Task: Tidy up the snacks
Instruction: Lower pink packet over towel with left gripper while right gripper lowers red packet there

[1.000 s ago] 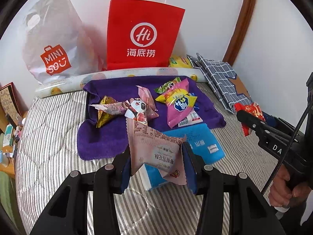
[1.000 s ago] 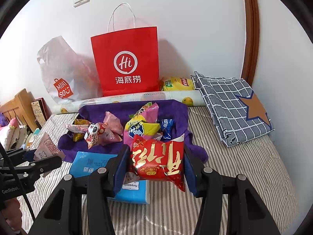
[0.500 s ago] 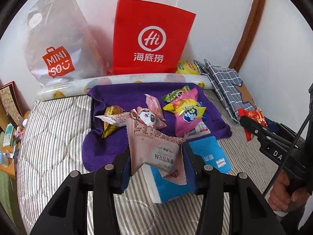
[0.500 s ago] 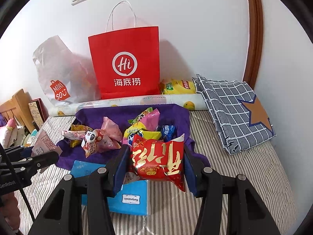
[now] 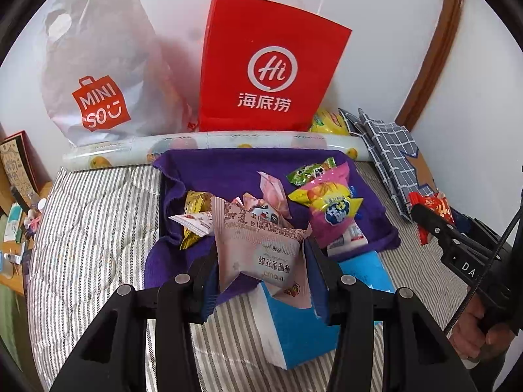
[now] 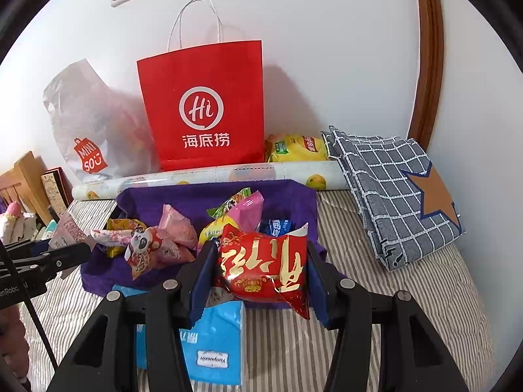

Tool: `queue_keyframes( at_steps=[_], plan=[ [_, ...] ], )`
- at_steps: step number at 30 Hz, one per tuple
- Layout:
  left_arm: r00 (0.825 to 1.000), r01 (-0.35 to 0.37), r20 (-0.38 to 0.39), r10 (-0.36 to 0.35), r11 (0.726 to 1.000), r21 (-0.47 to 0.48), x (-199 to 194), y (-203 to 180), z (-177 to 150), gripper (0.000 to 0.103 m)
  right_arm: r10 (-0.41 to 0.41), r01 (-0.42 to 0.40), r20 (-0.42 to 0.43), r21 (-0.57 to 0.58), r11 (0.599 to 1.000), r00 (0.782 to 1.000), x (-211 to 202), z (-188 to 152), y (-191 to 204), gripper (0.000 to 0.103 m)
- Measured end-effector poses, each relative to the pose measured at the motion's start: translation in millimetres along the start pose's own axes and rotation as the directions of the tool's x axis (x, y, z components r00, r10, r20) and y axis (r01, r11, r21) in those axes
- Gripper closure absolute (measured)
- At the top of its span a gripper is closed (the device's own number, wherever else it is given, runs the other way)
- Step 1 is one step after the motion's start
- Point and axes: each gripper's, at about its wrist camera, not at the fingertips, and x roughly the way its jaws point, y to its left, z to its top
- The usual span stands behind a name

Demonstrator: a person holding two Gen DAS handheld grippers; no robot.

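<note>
My left gripper (image 5: 261,261) pinches the pink pack (image 5: 261,251); right gripper (image 6: 260,268) pinches the red pack (image 6: 264,264); I keep both squeezes firm, carry level to the red bag (image 6: 204,107).

Before me: a bed with a grey-and-white striped quilted cover (image 6: 376,310). On it I count a purple terry towel (image 5: 228,170) heaped with wrapped snacks, a light blue tissue pack (image 6: 215,343) at the towel's near edge, a fruit-printed paper roll (image 5: 209,142) along the wall, a folded navy checked cloth with a tan star (image 6: 398,189), a red paper bag (image 6: 202,104), a translucent white plastic bag (image 5: 98,65) and a yellow crisp packet (image 6: 297,148).
</note>
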Motion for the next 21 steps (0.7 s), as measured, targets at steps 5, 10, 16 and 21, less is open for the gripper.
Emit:
queue_keyframes(
  at_steps=[5,10,16,21],
  plan=[
    [1.0,0.001,-0.011,-0.001,1.0,-0.023,10,8,6,0.056,-0.007,0.007,0.005,-0.004,1.0,1.0,10,7,-5,0.053],
    [1.0,0.0,-0.017,-0.001,0.999,-0.04,21,14,16,0.056,-0.007,0.007,0.003,-0.009,1.0,1.0,21,14,-8,0.053],
    [1.0,-0.01,-0.017,0.009,0.999,-0.054,36,18,30,0.056,-0.004,0.004,0.002,-0.025,1.0,1.0,41,25,-7,0.053],
    [0.999,-0.022,-0.034,0.02,0.998,-0.057,53,19,42,0.056,-0.01,0.009,-0.014,-0.041,0.999,1.0,62,30,-8,0.053]
  ],
)
